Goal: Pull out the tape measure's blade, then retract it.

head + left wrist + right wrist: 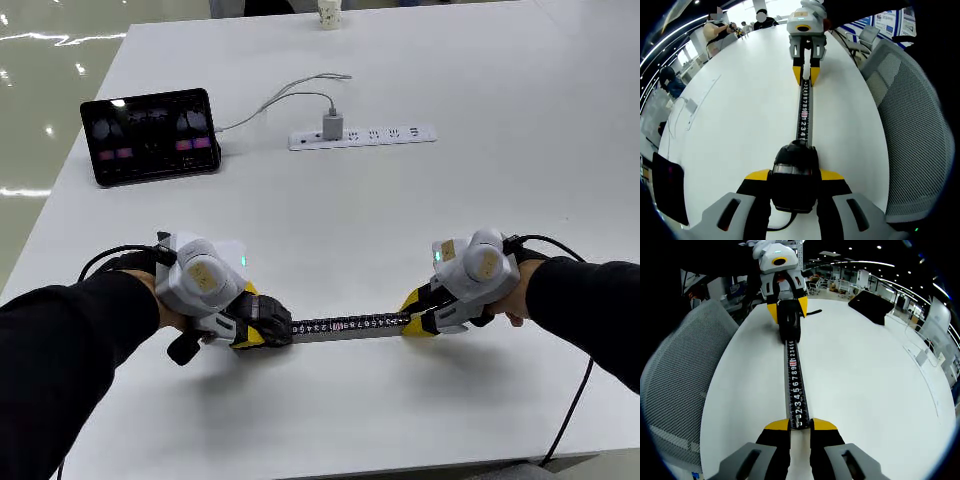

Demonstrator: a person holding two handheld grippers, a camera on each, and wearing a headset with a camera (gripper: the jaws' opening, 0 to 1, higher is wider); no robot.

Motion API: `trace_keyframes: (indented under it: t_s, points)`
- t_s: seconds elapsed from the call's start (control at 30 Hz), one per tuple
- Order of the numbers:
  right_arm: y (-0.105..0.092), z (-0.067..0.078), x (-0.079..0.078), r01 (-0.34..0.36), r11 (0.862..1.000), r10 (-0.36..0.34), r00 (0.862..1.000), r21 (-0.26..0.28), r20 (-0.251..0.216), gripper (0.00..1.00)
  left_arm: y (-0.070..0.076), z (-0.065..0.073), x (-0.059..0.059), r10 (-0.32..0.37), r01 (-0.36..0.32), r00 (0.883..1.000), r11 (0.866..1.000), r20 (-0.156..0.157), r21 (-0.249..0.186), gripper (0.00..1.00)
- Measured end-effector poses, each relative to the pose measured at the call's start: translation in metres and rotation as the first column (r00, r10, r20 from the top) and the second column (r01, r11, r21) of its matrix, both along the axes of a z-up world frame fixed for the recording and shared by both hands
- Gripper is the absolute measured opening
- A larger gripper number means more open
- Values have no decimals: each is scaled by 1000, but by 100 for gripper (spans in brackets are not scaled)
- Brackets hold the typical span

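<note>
The tape measure's case (795, 180) is gripped by the left claw (255, 325), whose yellow-tipped jaws are clenched against its two sides, and it is held low over the near part of the white surface (400, 200); whether it touches the surface cannot be told. The blade (794, 385) is seen drawn out of the case in a straight, level line towards the right claw (415, 318), and its free end is pinched between that claw's closed jaws, as shown plainly in the right gripper view. The two claws are held apart, with the exposed blade stretched between them just above the surface. The first step, the pulling out, is judged to be under way or nearly done, since a fair run of printed scale is exposed. The retraction is judged not yet begun: the blade's end is to be released or guided back into the case.
</note>
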State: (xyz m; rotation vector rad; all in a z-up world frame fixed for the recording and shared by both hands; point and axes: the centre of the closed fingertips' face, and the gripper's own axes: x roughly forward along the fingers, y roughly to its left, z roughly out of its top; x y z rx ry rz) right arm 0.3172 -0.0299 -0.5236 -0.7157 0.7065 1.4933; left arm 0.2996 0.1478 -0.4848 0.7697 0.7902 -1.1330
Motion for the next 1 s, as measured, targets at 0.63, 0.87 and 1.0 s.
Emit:
trace_keyframes:
  t_s: [0.63, 0.87, 1.0]
  points:
    - [-12, 1, 1, 7, 1000, -7, 1000, -6, -1, 10, 0, 0, 1, 0, 0, 1000, 1000, 0, -3, 29]
    - [-19, 0, 2, 14, 1000, -14, 1000, -12, -1, 10, 0, 0, 1, 1, -1, 1000, 1000, 1, -3, 29]
    - [-23, -1, 3, 20, 1000, -20, 1000, -17, -1, 10, 0, 0, 0, 1, -1, 1000, 1000, 1, -3, 29]
